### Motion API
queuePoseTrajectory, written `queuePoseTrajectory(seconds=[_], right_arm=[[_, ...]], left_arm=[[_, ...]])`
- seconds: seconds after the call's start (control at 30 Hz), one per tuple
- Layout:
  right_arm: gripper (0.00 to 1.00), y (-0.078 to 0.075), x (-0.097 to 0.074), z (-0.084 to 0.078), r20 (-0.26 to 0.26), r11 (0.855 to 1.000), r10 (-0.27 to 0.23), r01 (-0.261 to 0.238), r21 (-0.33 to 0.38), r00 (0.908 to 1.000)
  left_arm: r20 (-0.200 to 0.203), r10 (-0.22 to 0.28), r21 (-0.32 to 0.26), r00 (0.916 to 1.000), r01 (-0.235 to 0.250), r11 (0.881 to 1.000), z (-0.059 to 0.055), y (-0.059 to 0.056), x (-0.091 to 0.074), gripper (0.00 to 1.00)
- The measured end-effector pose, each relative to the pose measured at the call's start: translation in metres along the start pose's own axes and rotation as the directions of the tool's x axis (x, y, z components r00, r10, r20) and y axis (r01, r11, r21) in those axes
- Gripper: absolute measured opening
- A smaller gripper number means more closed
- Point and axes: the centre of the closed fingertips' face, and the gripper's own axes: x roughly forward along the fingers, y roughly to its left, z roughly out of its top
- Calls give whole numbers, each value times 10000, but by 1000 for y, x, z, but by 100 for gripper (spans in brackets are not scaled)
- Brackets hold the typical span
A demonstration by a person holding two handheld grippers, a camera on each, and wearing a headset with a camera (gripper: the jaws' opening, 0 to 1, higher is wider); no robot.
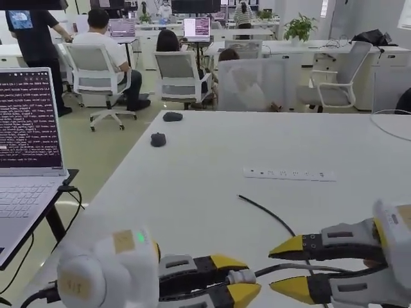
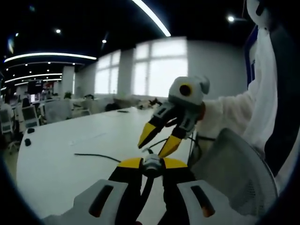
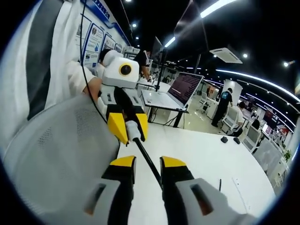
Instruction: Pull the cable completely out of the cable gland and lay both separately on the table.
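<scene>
Here the left gripper (image 1: 239, 278) is clamped on the cable gland (image 1: 244, 276). The cable (image 1: 266, 215) runs from it between the right gripper's (image 1: 287, 267) parted jaws, free end on the tabletop (image 1: 257, 141).

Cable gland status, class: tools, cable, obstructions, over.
Left tool shut on cable gland. Right tool open, jaws either side of the cable. Cable not yet out of gland, free end on table. Power strip beyond, nothing in the way.
</scene>
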Motion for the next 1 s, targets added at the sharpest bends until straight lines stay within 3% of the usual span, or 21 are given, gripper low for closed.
queuePoseTrajectory(seconds=[0.1,0.43,1.0], right_arm=[[9,2,2,0,3,9999,125,-125,-2,9999],[7,4,1,-4,36,9997,69,-70,215,10000],[6,-14,-22,-28,-252,9897,-922,944,1074,9954]], left_arm=[[-4,20,18,10000,-20,10000,0,1,0,16],[-9,69,21,10000,-69,10000,0,2,0,16],[113,396,-148,9992,-394,9991,1,10,-4,16]])
